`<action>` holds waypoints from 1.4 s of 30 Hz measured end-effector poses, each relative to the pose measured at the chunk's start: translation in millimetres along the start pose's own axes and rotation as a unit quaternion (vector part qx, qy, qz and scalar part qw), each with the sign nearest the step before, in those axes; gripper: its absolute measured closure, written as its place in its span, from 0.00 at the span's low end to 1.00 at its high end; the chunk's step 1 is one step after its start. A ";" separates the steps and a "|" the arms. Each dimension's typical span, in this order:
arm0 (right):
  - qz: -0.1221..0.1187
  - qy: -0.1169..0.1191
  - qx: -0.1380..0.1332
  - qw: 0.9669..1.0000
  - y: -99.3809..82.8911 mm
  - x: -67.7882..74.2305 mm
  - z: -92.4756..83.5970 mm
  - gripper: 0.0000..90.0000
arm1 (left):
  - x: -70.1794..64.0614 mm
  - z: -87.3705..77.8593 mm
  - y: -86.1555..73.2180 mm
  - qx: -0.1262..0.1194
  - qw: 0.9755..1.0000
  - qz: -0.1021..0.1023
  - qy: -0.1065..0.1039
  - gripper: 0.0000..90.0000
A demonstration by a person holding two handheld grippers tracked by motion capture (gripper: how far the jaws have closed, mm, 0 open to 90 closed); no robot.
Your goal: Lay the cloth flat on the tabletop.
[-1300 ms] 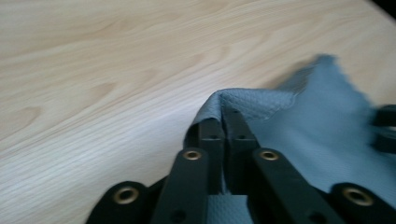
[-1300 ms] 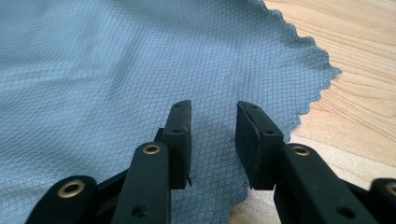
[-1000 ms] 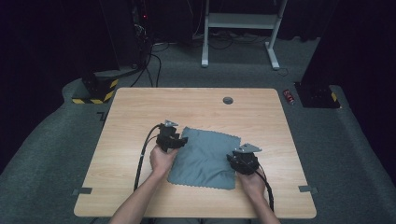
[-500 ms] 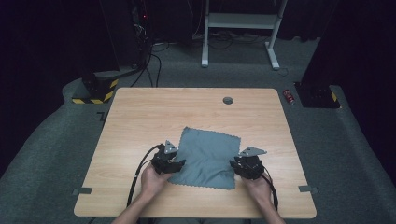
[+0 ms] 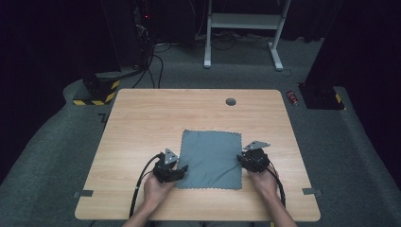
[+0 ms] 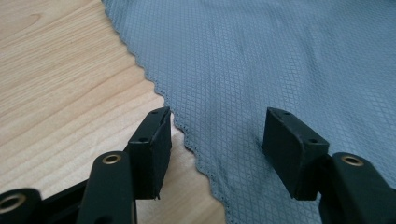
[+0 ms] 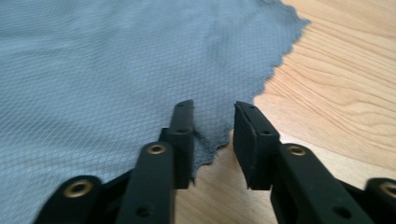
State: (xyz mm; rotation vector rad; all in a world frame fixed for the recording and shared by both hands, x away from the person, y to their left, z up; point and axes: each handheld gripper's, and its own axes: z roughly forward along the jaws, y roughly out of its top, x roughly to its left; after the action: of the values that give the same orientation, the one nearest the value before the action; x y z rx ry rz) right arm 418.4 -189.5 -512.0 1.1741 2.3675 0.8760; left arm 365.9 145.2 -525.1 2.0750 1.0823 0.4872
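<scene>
Two grippers sit low at the near corners of a grey cloth (image 5: pixel 211 160), which lies flat and roughly square on the near half of the wooden bench (image 5: pixel 142 123); its scalloped near edge runs close to the bench's front edge, while the far half of the bench lies bare apart from a small round grommet (image 5: pixel 231 101), and bare wood shows on both sides of the cloth; the left gripper (image 6: pixel 217 135) stands wide open, one jaw over the wood just off the cloth's edge and the other resting on the cloth, so the scalloped hem runs between them, nothing clamped; the right gripper (image 7: pixel 212 135) is open by a narrower gap, straddling the cloth's right edge near its corner, one jaw on the fabric and one over the wood, the hem slightly puckered at the inner jaw; both hands come in from the front edge, the left hand (image 5: pixel 157 188) and the right hand (image 5: pixel 265 181) holding each gripper low and angled inward toward the cloth.
</scene>
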 end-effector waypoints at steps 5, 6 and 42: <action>0.005 -0.007 -0.007 1.000 0.0 9.2 -7.3 0.75 | -4.4 -3.9 -1.1 0.007 1.000 0.005 -0.003 0.48; 0.006 0.010 -0.026 1.000 -3.9 20.4 -15.9 0.75 | -5.2 -4.6 -0.7 0.012 1.000 0.005 -0.005 0.48; -0.029 0.047 -0.033 0.998 -0.2 70.1 2.0 0.67 | 6.5 22.6 28.0 0.017 1.000 0.018 0.005 0.47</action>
State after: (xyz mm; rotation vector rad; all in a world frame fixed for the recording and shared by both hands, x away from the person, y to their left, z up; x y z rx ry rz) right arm 377.8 -132.5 -516.5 1.0545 2.4145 1.0021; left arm 398.7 130.3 -518.8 2.1284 1.0668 0.5003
